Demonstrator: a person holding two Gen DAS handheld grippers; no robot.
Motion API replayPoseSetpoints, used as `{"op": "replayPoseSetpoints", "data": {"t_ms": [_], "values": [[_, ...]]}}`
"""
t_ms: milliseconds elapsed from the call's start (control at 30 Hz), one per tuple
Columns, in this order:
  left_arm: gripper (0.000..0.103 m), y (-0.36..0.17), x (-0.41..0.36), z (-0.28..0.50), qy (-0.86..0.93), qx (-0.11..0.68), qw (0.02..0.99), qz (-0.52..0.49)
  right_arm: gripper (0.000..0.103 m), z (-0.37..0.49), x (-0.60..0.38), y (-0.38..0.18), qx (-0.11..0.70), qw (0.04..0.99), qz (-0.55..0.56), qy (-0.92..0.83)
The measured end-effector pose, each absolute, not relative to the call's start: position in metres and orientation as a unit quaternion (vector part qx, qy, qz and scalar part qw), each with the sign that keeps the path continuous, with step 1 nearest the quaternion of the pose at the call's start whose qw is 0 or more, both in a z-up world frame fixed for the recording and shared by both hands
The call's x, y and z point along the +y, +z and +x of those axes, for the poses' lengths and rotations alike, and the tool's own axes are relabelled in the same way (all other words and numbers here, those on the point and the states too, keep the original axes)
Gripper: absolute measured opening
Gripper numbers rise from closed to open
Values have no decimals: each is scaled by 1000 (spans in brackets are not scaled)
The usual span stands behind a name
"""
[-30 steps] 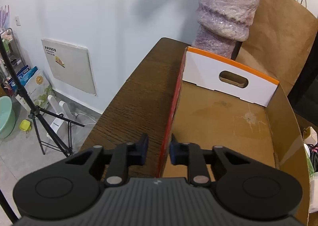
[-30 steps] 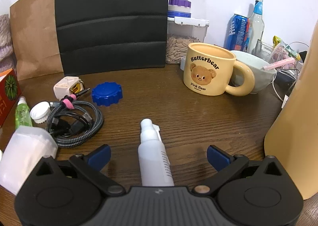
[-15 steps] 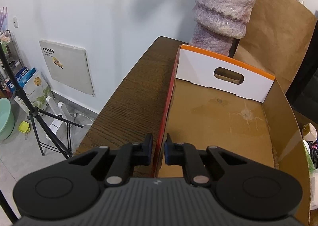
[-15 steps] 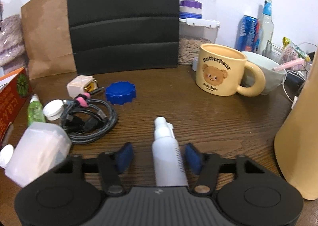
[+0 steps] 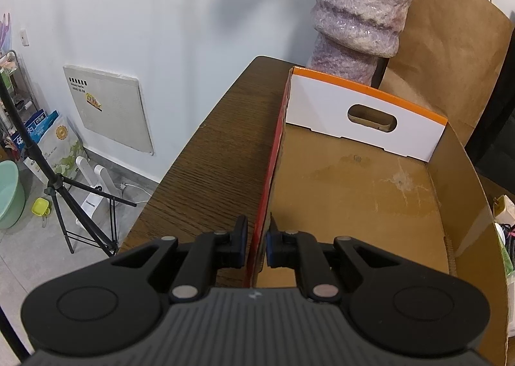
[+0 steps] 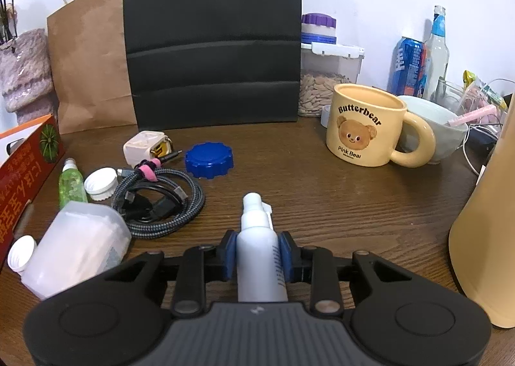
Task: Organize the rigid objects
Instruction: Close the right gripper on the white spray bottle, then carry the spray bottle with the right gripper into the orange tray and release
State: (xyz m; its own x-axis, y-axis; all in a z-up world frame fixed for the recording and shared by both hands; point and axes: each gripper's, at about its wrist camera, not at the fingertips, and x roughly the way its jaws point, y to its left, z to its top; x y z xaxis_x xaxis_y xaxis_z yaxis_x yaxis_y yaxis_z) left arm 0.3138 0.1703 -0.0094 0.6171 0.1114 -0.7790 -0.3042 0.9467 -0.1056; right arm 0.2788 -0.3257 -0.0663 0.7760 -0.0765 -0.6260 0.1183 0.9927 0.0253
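A white spray bottle (image 6: 259,250) lies on the wooden table, nozzle pointing away from me. My right gripper (image 6: 257,253) is closing on it, and both blue pads touch its sides. In the left wrist view, my left gripper (image 5: 256,245) is shut on the red left wall of an open cardboard box (image 5: 268,179), one finger outside and one inside. The box floor is bare brown card, with a white end panel and handle slot at the far end.
Left of the spray bottle lie a coiled braided cable (image 6: 161,201), a blue lid (image 6: 209,160), a white charger (image 6: 146,147), a green bottle (image 6: 70,184) and a translucent jug (image 6: 77,250). A bear mug (image 6: 367,127) and a bowl (image 6: 437,131) stand on the right, a tan jug (image 6: 486,237) beside them.
The right gripper's jaws came in from wide apart until its pads met the spray bottle. The left gripper's jaws narrowed onto the box wall. Neither hand shifted much.
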Motion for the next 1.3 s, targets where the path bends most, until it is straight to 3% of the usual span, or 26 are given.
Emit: {"op": "replayPoseSetpoints", "data": {"t_ms": [700, 1300], "values": [[11, -10, 169, 314, 117, 422, 893, -108, 28, 276, -267, -22, 260, 965, 5, 8], [11, -9, 169, 315, 112, 422, 894, -104, 28, 318, -109, 22, 213, 960, -6, 183]]}}
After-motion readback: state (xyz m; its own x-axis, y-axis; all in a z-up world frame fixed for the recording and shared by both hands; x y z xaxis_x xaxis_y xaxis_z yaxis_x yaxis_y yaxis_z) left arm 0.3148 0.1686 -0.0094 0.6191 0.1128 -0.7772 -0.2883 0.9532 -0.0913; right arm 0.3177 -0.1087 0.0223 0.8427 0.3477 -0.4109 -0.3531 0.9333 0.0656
